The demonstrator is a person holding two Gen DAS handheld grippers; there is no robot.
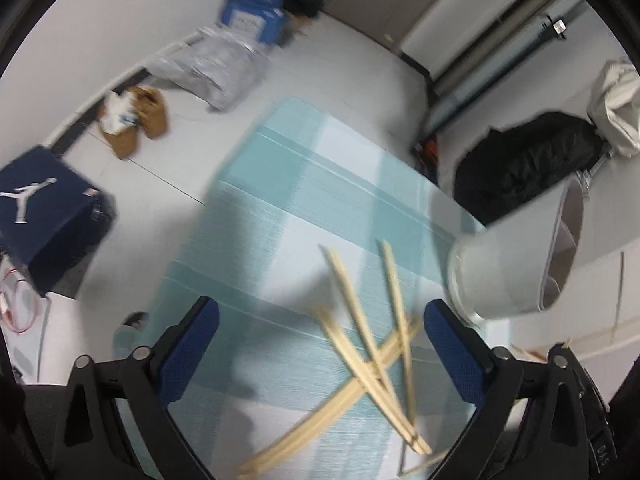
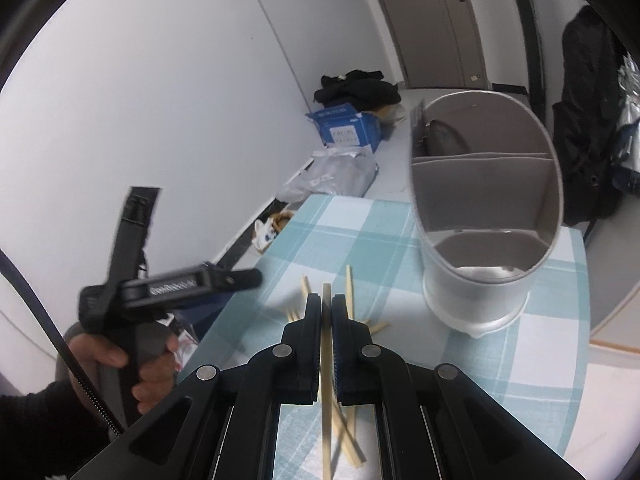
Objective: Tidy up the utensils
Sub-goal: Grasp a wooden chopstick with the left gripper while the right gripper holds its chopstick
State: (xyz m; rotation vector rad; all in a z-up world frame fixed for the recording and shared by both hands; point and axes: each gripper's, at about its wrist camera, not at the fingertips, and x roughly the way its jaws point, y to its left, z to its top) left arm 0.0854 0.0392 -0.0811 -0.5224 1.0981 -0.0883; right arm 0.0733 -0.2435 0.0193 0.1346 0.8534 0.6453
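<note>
Chopsticks [image 1: 372, 364] lie crossed in a loose pile on your checked tablecloth [image 1: 280, 184], with one more pinched in your right gripper [image 2: 327, 304].

That single wooden chopstick [image 2: 327, 408] runs lengthwise between the right gripper's pads, which are pressed together on it, its tip poking out past the fingertips above the pile. Your left gripper [image 1: 320, 344] hangs over the same pile with its blue pads [image 1: 192, 352] spread wide and nothing touching them. The grey divided utensil holder [image 2: 486, 216] stands upright on the cloth near the pile, off to its right. Your left hand [image 2: 132, 368] wraps the other gripper's handle beside the table edge. Boxes and bags sit on the floor by the wall.
</note>
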